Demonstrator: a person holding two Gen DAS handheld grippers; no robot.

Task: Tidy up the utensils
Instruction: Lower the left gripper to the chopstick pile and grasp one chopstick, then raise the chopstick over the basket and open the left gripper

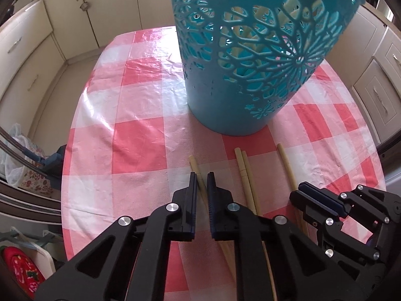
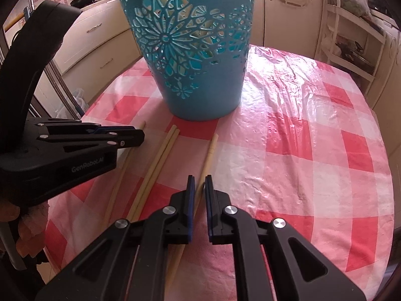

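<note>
Currently on the table: four pale bamboo chopsticks, lying roughly parallel just in front of a teal plastic openwork basket (image 1: 225, 95). Leftmost chopstick (image 1: 196, 166) passes between the jaws of the left gripper (image 1: 202, 175), which are closed on it. A touching pair of chopsticks (image 2: 160, 155) lies loose in the middle, gripped by nothing. Rightmost chopstick (image 2: 209, 154) runs between the jaws of the right gripper (image 2: 198, 178), likewise closed on it. Both held sticks appear to rest on the pink-and-white checked plastic tablecloth (image 2: 313, 150), not yet lifted. Pale sticks show through the basket's cut-outs, so some utensils are apparently stowed already. Remaining, by my judgement: carry these two into the basket, then collect the middle pair. Surroundings: cream kitchen cabinets (image 1: 30, 50) and a white shelving rack (image 2: 351, 37) beyond the table.
</note>
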